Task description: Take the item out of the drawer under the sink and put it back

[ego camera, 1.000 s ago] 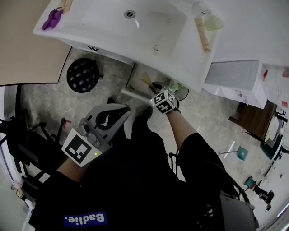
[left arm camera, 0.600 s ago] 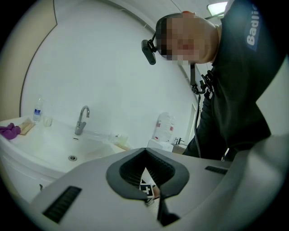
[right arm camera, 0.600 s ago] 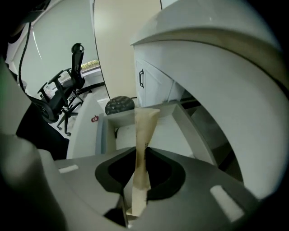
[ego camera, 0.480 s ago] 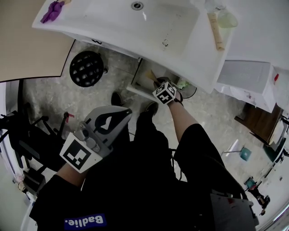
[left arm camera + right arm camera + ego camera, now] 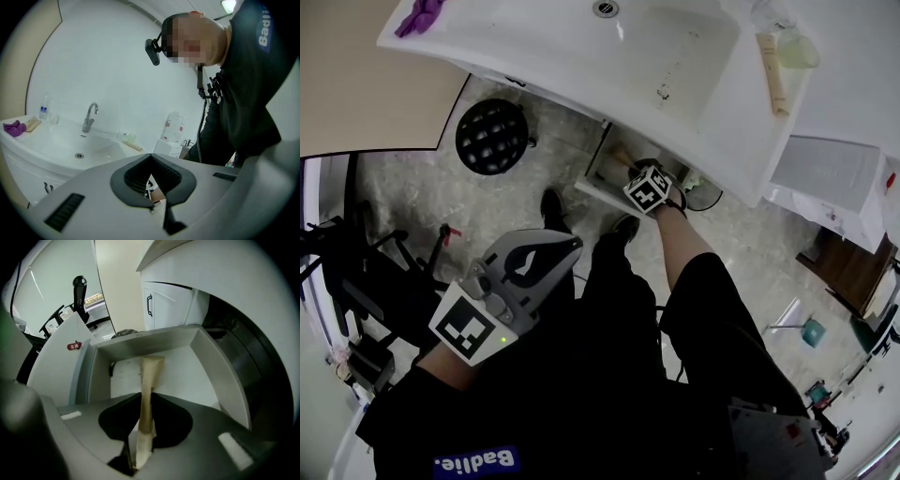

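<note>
The white drawer (image 5: 602,171) under the sink (image 5: 675,66) stands pulled out. In the right gripper view its right wall (image 5: 220,376) and pale floor lie just below the jaws. My right gripper (image 5: 144,401) is shut on a long tan tube (image 5: 151,373), which hangs with its far end down inside the drawer. From the head view only the right gripper's marker cube (image 5: 649,187) shows over the drawer, with a bit of the tube (image 5: 623,155). My left gripper (image 5: 567,248) is held by my thigh, shut and holding nothing.
A purple cloth (image 5: 422,14) and another tan tube (image 5: 772,70) lie on the sink rim. A black round stool (image 5: 492,136) stands left of the drawer, a white box (image 5: 825,169) to the right. A cabinet door with a handle (image 5: 150,304) is beside the drawer.
My right gripper has gone down with the tan tube into the open drawer and tipped more steeply. My left gripper has sunk a little.
</note>
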A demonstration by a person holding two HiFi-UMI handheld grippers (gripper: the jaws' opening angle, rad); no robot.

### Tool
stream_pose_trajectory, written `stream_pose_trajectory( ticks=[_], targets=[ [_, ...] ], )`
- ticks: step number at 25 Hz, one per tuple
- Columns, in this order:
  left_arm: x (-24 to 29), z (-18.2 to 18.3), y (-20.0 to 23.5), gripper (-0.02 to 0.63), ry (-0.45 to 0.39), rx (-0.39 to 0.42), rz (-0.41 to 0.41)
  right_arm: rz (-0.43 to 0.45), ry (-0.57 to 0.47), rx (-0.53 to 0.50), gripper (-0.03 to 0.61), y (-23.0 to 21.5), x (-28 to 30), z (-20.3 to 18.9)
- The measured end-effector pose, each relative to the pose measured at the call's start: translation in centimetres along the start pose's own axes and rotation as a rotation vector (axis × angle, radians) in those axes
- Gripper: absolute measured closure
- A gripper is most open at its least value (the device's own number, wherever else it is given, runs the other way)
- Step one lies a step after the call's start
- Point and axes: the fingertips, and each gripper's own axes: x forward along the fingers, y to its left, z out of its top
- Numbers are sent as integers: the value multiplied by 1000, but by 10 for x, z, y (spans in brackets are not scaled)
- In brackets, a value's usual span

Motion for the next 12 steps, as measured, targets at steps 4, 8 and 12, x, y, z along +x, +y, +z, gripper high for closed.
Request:
stream_pose_trajectory(
  ticks=[4, 8, 12],
  targets=[
    [-2, -6, 2, 609, 9, -10, 10, 4, 8, -2, 522, 1, 8, -1],
    [-3, -8, 3, 609, -1, -32, 25, 6, 10, 3, 512, 1, 10, -2],
    [-2, -8, 1, 609, 3, -30, 23, 32, 28, 5, 498, 5, 12, -3]
  ],
)
